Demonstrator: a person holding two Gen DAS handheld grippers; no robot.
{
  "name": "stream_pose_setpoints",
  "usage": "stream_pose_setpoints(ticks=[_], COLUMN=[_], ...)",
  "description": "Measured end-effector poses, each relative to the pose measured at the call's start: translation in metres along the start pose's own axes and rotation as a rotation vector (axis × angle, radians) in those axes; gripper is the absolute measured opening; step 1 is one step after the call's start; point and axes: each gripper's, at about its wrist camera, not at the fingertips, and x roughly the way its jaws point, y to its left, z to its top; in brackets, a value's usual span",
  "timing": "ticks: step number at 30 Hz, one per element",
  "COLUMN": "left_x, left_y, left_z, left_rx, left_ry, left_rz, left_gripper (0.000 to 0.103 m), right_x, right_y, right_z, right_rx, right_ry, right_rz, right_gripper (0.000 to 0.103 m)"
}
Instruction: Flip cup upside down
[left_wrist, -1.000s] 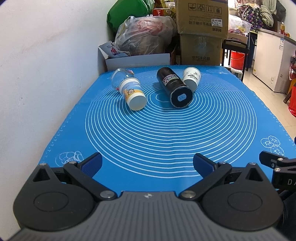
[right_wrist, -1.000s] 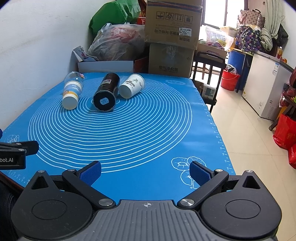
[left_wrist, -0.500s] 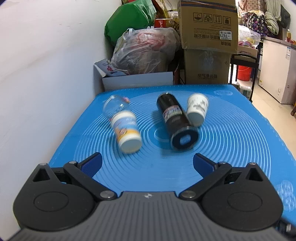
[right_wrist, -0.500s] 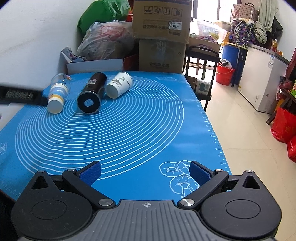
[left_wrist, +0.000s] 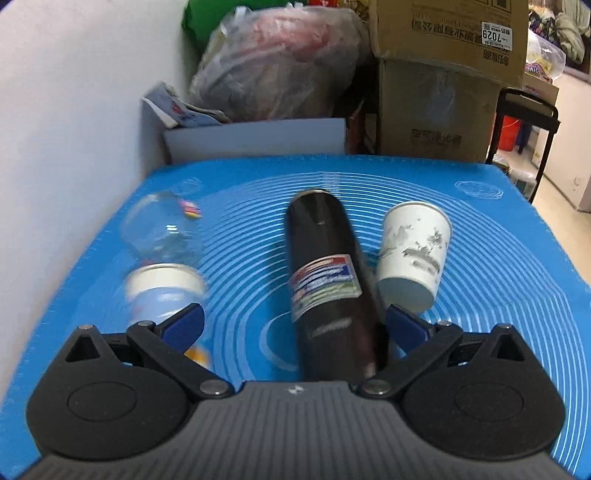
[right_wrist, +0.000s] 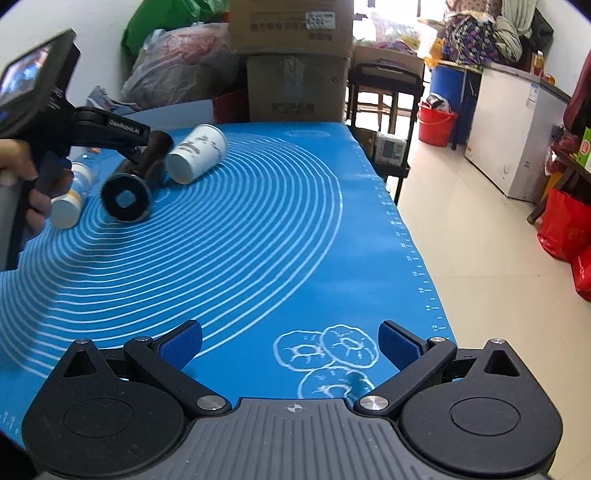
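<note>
Three cups lie on their sides on the blue mat (left_wrist: 498, 280): a clear cup with a white and blue label (left_wrist: 162, 258) at left, a black cylinder cup (left_wrist: 325, 280) in the middle, a white paper cup (left_wrist: 413, 254) at right. My left gripper (left_wrist: 293, 326) is open, and the black cup's near end lies between its fingers. In the right wrist view the left gripper (right_wrist: 144, 155) hovers over the black cup (right_wrist: 129, 192), beside the white cup (right_wrist: 195, 155). My right gripper (right_wrist: 290, 343) is open and empty above the mat's near right part.
A white wall (left_wrist: 74, 110) runs along the mat's left side. Cardboard boxes (left_wrist: 443, 74), a plastic bag (left_wrist: 280, 62) and a white box (left_wrist: 258, 138) stand behind the far edge. The mat's right edge (right_wrist: 406, 236) drops to the floor.
My left gripper has moved forward across the mat until the black cup's near end lies between its open fingers. My right gripper has shifted slightly and stays open.
</note>
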Motion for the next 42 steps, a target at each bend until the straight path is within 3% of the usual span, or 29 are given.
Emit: stream_pose_setpoints(ticks=[6, 8, 10, 17, 25, 42], left_x=[0.035, 0.040, 0.040, 0.036, -0.006, -0.105], left_y=[-0.008, -0.006, -0.008, -0.007, 0.001, 0.008], left_z=[-0.001, -0.002, -0.003, -0.005, -0.019, -0.110], left_rx=[-0.010, -0.036, -0.042, -0.037, -0.039, 0.002], left_ry=[0.100, 0.125, 0.137, 0.139, 0.106, 0.102], left_rz=[-0.024, -0.069, -0.108, -0.097, -0.116, -0.147], left_gripper=[0.098, 0.081, 0.071, 0.069, 0.068, 0.068], right_x=[0.017, 0.019, 0.020, 0.020, 0.016, -0.011], right_y=[-0.008, -0.010, -0.009, -0.009, -0.010, -0.009], right_z=[0.004, 0.004, 0.004, 0.004, 0.006, 0.000], right_rx=[0.021, 0.025, 0.023, 0.021, 0.024, 0.006], right_ry=[0.006, 0.006, 0.007, 0.007, -0.008, -0.028], right_rz=[-0.010, -0.009, -0.009, -0.017, -0.017, 0.006], right_gripper=[0.103, 0.103, 0.103, 0.103, 0.103, 0.103])
